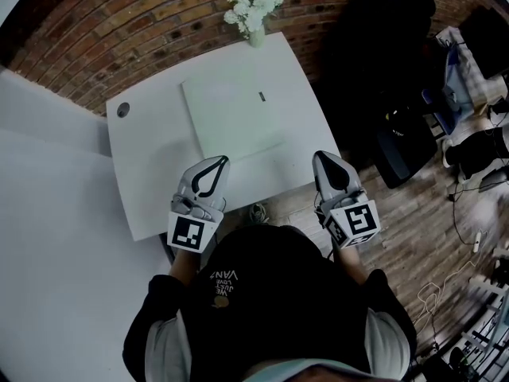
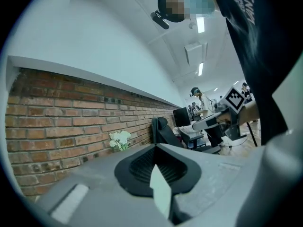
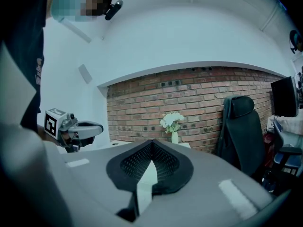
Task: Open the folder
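Looking down in the head view, we log the closed folder flat on the table, long axis running toward the vase. Left gripper and right gripper hover near the front edge, jaws together, empty. Gripper views: vase and brick wall show, the folder does not.

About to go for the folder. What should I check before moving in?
1. Folder closed and flat on the white table: ok.
2. Left claw empty: ok. Open for a grasp: not ok, it is shut.
3. Right claw empty: ok. Open for a grasp: not ok, it is shut.
4. Flower vase apart from the folder, at the table's far edge: ok.
5. Both claws at the near table edge, short of the folder: ok.
6. Which folder edge lifts: cannot tell.
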Available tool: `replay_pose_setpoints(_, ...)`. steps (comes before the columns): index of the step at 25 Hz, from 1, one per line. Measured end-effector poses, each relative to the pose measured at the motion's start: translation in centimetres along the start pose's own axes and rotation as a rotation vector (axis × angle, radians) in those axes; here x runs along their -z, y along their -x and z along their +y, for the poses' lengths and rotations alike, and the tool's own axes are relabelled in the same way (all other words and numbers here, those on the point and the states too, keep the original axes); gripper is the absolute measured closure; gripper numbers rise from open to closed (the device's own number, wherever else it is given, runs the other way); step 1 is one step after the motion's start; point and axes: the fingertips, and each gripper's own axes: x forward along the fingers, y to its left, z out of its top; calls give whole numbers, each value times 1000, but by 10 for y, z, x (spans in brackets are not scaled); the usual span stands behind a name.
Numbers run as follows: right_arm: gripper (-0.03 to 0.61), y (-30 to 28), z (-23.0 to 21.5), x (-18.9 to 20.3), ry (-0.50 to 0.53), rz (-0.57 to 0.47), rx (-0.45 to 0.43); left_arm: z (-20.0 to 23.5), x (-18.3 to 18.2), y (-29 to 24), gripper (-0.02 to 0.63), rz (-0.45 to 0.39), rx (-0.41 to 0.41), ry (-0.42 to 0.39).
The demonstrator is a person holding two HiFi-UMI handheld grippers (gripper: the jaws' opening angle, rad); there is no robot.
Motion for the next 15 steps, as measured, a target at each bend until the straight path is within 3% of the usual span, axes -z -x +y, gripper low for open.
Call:
replay_pose_setpoints(8, 580, -26, -6, 6, 7, 30, -24, 13, 12, -5, 614, 20, -17, -14)
replay_pose_setpoints(15, 580, -57, -18, 7, 31, 42, -100, 26, 20, -8, 614, 52, -108, 2)
